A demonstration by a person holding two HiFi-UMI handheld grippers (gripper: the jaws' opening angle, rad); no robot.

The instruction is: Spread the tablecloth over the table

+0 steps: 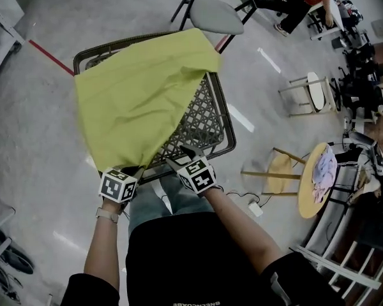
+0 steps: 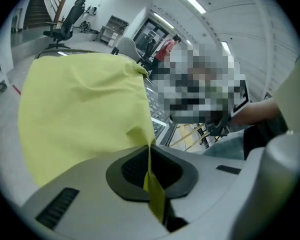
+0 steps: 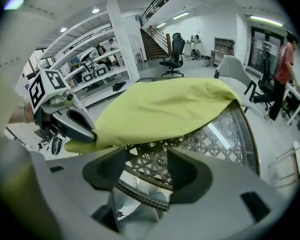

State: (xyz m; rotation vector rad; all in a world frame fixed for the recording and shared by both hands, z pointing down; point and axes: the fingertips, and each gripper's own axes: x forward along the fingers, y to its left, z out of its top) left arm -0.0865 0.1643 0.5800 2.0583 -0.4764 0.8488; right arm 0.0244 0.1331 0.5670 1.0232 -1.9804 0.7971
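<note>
Left gripper [image 2: 150, 176]: fingers [image 2: 126, 170] pressed together on a thin fold of the tablecloth [image 2: 80, 114].
Tablecloth: yellow-green, running from the fingers up over the counter [image 2: 156, 109]; creased at the far corner.
Counter: lattice top exposed just right of the cloth edge.
Background: black office chair [image 2: 65, 26]; person in red [image 2: 166, 49].

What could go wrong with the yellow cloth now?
1. The left gripper pinches only a thin corner of the tablecloth, so the cloth might slip out of its fingers.
2. The right gripper is open and holds nothing. Pulling from one corner alone could drag the tablecloth crooked or off the edge, leaving the table partly bare.
</note>
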